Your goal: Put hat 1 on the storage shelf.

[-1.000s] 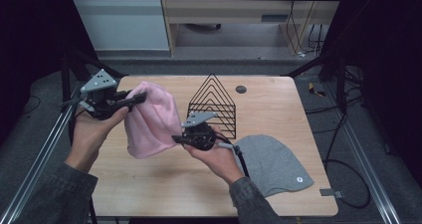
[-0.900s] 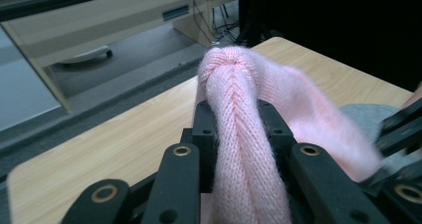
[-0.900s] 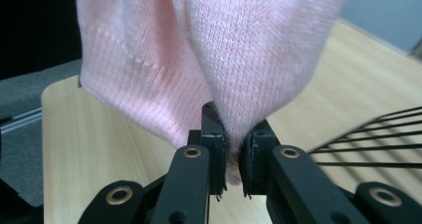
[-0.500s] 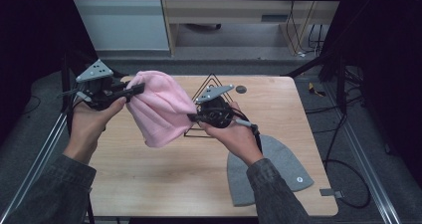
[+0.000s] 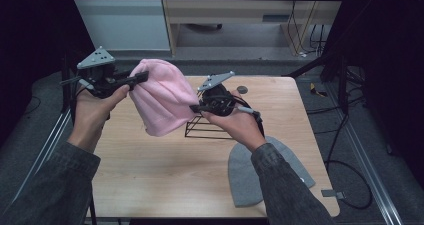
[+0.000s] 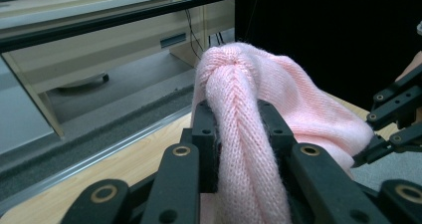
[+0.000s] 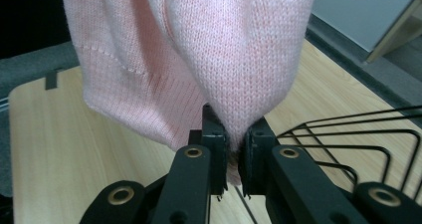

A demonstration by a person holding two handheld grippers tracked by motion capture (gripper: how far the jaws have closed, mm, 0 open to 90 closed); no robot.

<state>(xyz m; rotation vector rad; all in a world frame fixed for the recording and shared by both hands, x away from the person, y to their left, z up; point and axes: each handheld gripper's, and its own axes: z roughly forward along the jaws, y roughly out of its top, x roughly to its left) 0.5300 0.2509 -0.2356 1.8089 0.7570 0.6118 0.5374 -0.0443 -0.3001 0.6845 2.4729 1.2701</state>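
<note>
while both grippers hold the pink beanie (image 5: 162, 97) in the air above the table (image 5: 150, 160), it seems the step is to bring it over the black wire rack (image 5: 210, 127). the left gripper (image 5: 131, 78) and right gripper (image 5: 196, 108) each pinch its soft knit. next move needs careful lowering. a grey beanie (image 5: 255, 177) lies flat nearby.

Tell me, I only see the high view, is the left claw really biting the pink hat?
Observer: Yes. In the left gripper view, a thick bunch of the pink hat is squeezed between the left gripper jaws.
Operator: And the other claw?
Observer: In its own view the right gripper pinches a thin fold at the hat's lower edge.
Operator: What's under it?
Observer: The black wire rack sits just beside those jaws, on the wooden table.
</note>
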